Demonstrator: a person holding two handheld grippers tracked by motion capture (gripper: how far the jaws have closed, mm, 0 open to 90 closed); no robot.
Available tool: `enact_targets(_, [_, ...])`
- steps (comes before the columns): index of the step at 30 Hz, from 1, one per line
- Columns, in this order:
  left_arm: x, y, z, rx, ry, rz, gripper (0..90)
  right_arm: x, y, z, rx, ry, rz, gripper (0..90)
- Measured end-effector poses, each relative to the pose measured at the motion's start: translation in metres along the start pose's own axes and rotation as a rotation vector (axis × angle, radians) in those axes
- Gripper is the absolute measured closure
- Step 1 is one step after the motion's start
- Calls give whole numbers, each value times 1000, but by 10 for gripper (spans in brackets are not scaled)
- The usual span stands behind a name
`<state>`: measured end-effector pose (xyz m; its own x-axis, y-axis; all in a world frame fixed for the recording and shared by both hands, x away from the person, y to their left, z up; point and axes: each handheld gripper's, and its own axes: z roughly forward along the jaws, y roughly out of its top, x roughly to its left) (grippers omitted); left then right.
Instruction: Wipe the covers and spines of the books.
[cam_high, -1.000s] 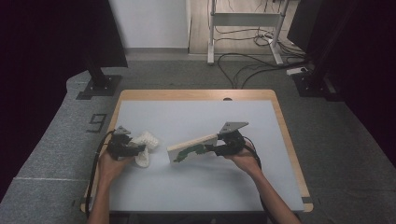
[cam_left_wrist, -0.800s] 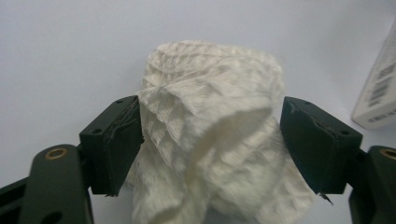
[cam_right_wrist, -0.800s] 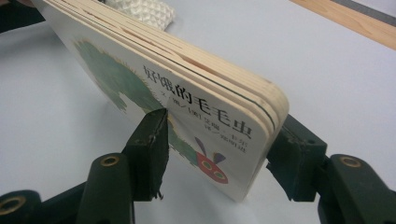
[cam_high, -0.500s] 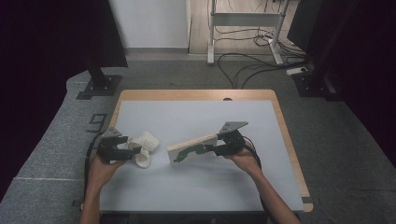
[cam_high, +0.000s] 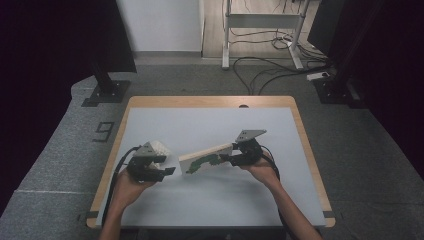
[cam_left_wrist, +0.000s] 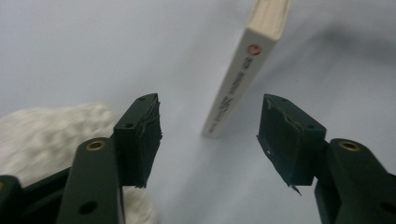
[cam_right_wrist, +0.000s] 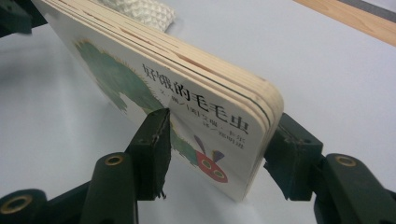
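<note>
Right gripper: we see the right gripper (cam_high: 231, 158) holding steady, its two black jaws clamped across the thick cardboard picture book with the green caterpillar cover (cam_high: 206, 158), one pad on the cover and one on the back, right by the caterpillar's red head (cam_right_wrist: 211, 169).

Book: it hangs off the pale blue-grey table top (cam_high: 210, 125), tilted, its free end reaching out towards nine o'clock from the right gripper, near the middle of the table.

Left gripper: the left gripper (cam_high: 170, 171) sits at about eight o'clock on the table, just short of the book's free end. Its jaws have just been closing, yet they stand apart with nothing between them; in the left gripper view the book's white spine (cam_left_wrist: 236, 84) lies beyond the pads at twelve o'clock.

Cloth: a white knitted cloth (cam_high: 158, 149) lies bunched beside the left gripper, touching its jaw arm at eight o'clock in the left gripper view.

Risk: we judge the book could swing or slip, since it is pinched at one end alone. The left jaws may look too narrow for the thick block of pages and could knock it. The cloth could snag on a jaw.

Containers: we spot none on this table.
</note>
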<state>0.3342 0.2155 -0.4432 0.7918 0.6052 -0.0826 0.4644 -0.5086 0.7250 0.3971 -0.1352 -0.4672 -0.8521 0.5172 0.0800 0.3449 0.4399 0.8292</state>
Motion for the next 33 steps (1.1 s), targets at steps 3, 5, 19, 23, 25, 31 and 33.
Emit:
enact_targets(3, [-6,4,13,13,-20,15,442,0,0,0,0,2,1,443])
enact_targets(5, [-8,5,20,33,-11,30,488,-1,-1,-1,-2,4,-1,455])
enact_targets(19, [-4,13,34,61,31,72,697,-2,-1,-4,9,-13,-3,540])
enact_targets(23, [1,18,38,67,54,89,694,-4,2,-2,15,-33,-7,544])
enact_targets(25, [3,21,39,61,75,95,689,-6,4,-1,14,-46,-10,544])
enact_targets(31, [10,24,43,35,103,91,674,-13,7,4,-2,-61,0,543])
enact_targets(33, [9,23,44,54,105,92,670,-12,6,5,1,-58,0,541])
